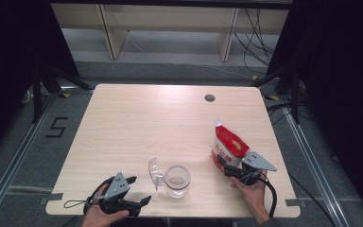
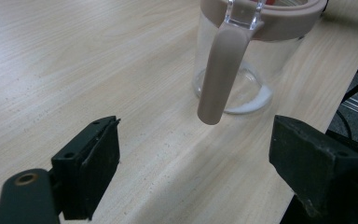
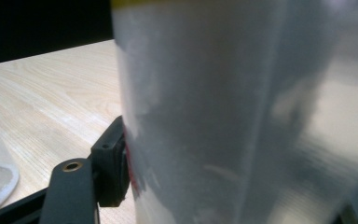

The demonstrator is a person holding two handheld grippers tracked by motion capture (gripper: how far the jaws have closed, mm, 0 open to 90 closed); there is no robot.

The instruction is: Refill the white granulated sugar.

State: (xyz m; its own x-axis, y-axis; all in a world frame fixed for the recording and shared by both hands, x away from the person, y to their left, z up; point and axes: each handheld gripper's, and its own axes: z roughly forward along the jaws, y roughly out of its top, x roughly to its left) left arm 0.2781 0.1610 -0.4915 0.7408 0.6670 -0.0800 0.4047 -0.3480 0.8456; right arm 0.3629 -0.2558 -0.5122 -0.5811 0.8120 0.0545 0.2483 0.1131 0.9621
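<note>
A "5" [image 1: 56, 127] is marked in black on the floor left of the table [image 1: 137, 123], while the print on the red and white bag [image 1: 228, 146] is too small to be read. The bag is held upright near the table's right edge, clamped between the jaws of the right gripper [image 1: 228, 166], which is gripped from below by a hand [image 1: 253, 189]. The left gripper [image 1: 139, 190], jaws spread and empty, is held low at the near edge, pointed at the open glass jar [image 1: 177, 181] just beside it, whose lid [image 1: 155, 171] is tipped up.

Floor left of the table [image 1: 123, 142]: a black digit "5" [image 1: 56, 127] marked on the grey surface. Red-and-white bag [image 1: 228, 146] at the table's right: white characters on its red panel, too small and blurred to read. No other legible text.
</note>
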